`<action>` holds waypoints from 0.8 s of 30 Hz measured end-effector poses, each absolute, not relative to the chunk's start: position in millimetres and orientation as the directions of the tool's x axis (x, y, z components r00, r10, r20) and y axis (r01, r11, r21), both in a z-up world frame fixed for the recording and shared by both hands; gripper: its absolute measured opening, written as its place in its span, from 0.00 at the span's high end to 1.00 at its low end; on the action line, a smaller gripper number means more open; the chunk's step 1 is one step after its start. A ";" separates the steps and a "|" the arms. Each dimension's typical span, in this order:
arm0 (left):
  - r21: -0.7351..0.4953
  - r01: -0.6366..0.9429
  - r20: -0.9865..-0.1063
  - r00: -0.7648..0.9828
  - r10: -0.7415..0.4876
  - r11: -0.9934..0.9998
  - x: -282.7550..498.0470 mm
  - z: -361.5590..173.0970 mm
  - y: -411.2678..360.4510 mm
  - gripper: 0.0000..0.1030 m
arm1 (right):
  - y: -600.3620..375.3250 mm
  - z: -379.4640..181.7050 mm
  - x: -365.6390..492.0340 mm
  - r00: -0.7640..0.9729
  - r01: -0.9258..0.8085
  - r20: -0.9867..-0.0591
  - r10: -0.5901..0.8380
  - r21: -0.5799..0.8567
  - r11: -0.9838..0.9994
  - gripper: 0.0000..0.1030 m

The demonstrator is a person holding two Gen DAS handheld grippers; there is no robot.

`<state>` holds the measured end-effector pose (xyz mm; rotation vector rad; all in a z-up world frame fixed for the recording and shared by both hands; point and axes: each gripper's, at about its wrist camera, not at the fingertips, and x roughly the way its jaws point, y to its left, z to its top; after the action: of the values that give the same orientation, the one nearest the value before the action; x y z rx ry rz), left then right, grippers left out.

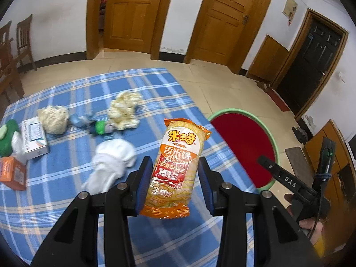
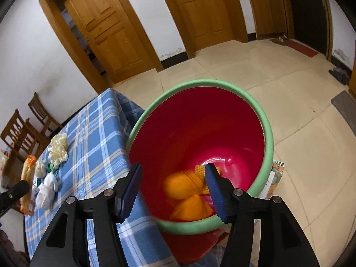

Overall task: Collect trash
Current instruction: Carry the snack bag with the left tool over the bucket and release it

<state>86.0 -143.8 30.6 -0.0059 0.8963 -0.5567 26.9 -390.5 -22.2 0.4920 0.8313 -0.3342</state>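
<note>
Left gripper (image 1: pixel 175 184) clamped on the rice-cracker packet (image 1: pixel 178 166), lifted above the plaid surface (image 1: pixel 66 211) beside the bucket (image 2: pixel 268 133), likely for dropping in. Right gripper (image 2: pixel 173 191) over the bucket mouth, fingers apart, empty; orange wrapper (image 2: pixel 189 191) at bottom.

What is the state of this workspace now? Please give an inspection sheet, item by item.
Surface: blue plaid tablecloth.
Job's things: rice cracker packet; red bucket with green rim, beside the table, holds orange bag.
Clutter: crumpled yellowish papers, white cloth, white box, orange box.
Grippers: left gripper jaws on the packet; right gripper open above the bucket.
Cables: thin cord on the right gripper.
Surroundings: wooden doors, chairs, tiled floor.
</note>
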 end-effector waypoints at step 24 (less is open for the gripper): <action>-0.142 0.658 -0.785 0.380 -0.489 0.740 84.1 19.7 -297.0 0.59 | -429.3 -6.6 -19.2 0.681 0.536 -0.711 -0.176 0.320 0.781 0.41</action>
<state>84.1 -297.0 19.7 0.2070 0.9245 -0.7386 -19.2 -429.3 -6.6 0.5454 0.7182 -0.4226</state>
